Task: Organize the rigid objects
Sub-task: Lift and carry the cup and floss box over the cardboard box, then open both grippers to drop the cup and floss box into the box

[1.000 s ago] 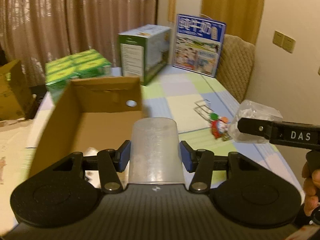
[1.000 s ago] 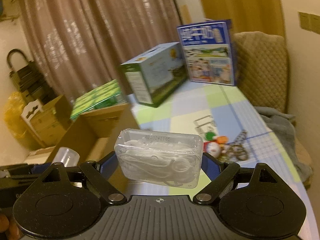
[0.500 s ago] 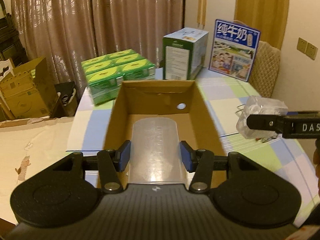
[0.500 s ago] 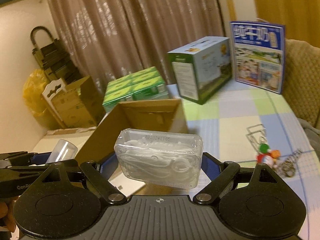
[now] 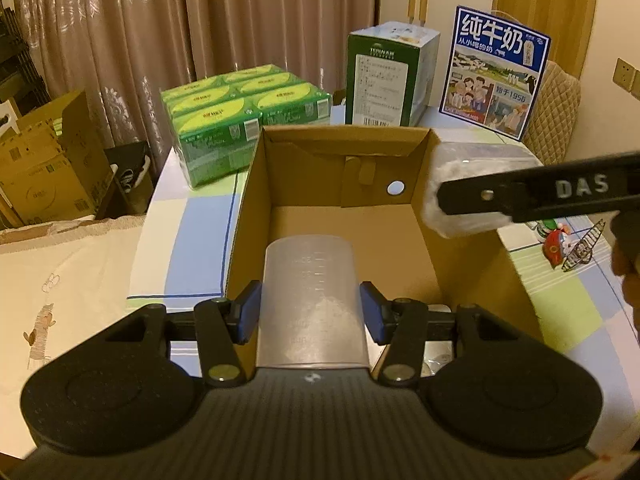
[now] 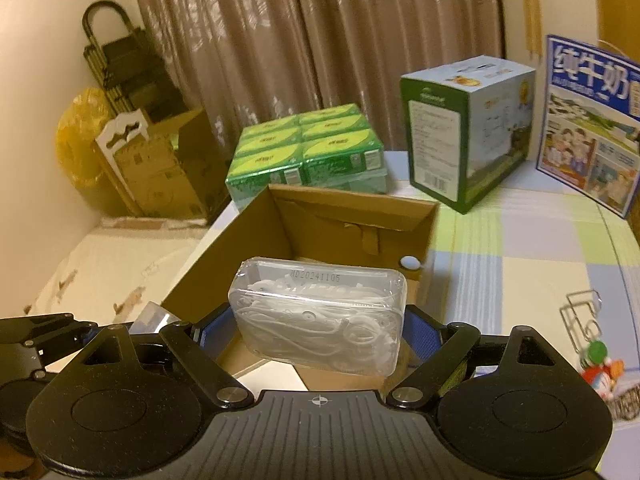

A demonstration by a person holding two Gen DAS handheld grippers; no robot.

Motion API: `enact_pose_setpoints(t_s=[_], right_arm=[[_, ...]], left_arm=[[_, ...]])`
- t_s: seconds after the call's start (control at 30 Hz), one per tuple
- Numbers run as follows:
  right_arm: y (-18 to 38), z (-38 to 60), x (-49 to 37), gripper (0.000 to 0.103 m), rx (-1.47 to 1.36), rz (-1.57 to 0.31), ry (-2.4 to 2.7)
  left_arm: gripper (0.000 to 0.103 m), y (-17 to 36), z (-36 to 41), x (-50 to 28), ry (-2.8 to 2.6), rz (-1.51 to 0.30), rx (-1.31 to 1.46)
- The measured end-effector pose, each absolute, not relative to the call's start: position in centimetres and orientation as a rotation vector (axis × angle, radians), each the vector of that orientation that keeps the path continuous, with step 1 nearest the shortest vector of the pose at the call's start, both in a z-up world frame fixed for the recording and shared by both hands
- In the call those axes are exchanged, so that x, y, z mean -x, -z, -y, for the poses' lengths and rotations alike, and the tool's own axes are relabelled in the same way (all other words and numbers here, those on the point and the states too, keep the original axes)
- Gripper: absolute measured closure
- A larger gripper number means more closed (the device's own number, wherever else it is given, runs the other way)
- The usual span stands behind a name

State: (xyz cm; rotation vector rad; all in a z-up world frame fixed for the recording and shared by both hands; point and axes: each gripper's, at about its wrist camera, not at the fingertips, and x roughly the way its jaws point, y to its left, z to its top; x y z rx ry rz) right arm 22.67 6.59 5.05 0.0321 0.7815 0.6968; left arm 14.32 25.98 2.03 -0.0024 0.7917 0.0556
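Checked tablecloth (image 5: 192, 240) bears open cardboard box (image 5: 256, 184); left claw (image 5: 310, 312) grips measuring cup (image 5: 310, 300), right claw (image 6: 320, 336) grips clear case (image 6: 320, 316).

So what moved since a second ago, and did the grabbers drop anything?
Both grippers swung over toward the cardboard box. The left gripper now holds the measuring cup above the box's opening; the right gripper brings the clear plastic case to its rim. Nothing was dropped or let go. The box and cartons stayed put.

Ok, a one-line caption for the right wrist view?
Right hand-held gripper carries a clear plastic case above the open cardboard box.
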Motion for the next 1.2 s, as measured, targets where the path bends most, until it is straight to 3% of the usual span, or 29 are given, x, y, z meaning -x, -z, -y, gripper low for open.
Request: enact_pose_setpoints(t_s=[1.2], right_arm=[[-0.5,-10.1,-25.9,0.018,0.064,-0.849,-0.686]], left_arm=[[0.056,1.4,-25.5,-17.4,0.001,-0.835,-0.033]])
